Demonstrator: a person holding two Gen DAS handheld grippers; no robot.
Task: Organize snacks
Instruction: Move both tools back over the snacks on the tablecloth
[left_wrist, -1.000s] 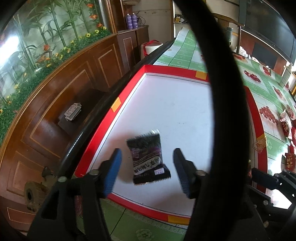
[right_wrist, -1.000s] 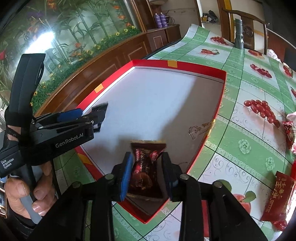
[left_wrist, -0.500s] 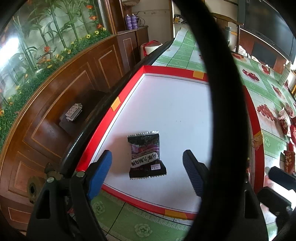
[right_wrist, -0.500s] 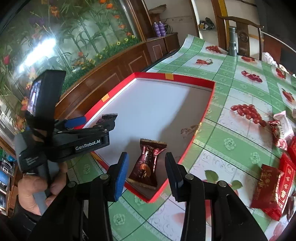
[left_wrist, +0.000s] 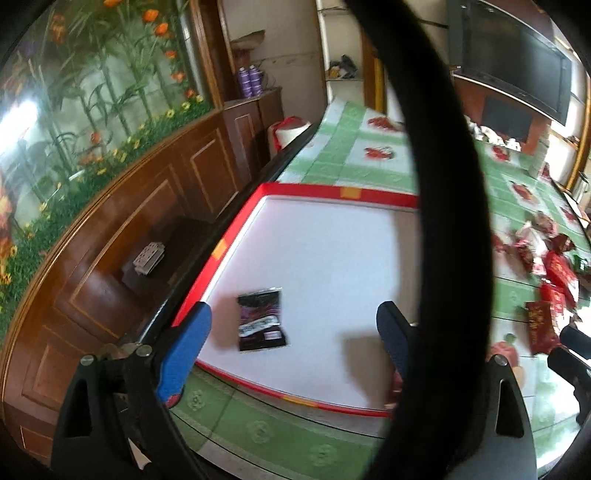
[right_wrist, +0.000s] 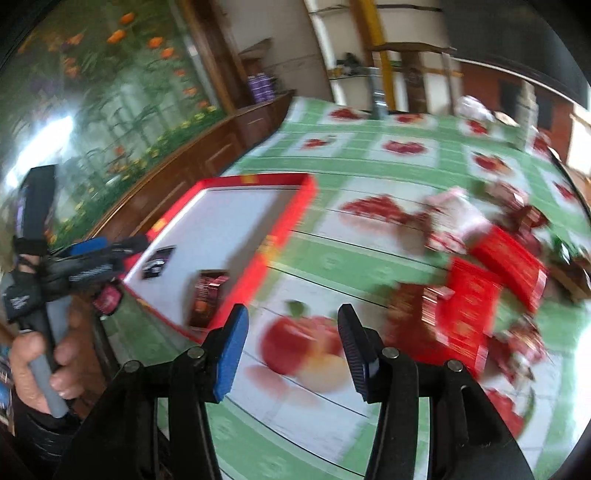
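My left claw is opening, nothing clamped, above the dark packet lying flat in the red tray. My right claw is opening too, empty, over the bench, facing the loose snacks for another.

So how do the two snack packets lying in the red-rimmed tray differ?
The black packet is dark with purple and white print; the brown packet is reddish-brown. The black packet lies toward the tray's left rim, the brown packet against its right wall. In the right wrist view the brown packet looks longer, though blur limits this. Both lie flat on the white floor near the front edge, free of either gripper.
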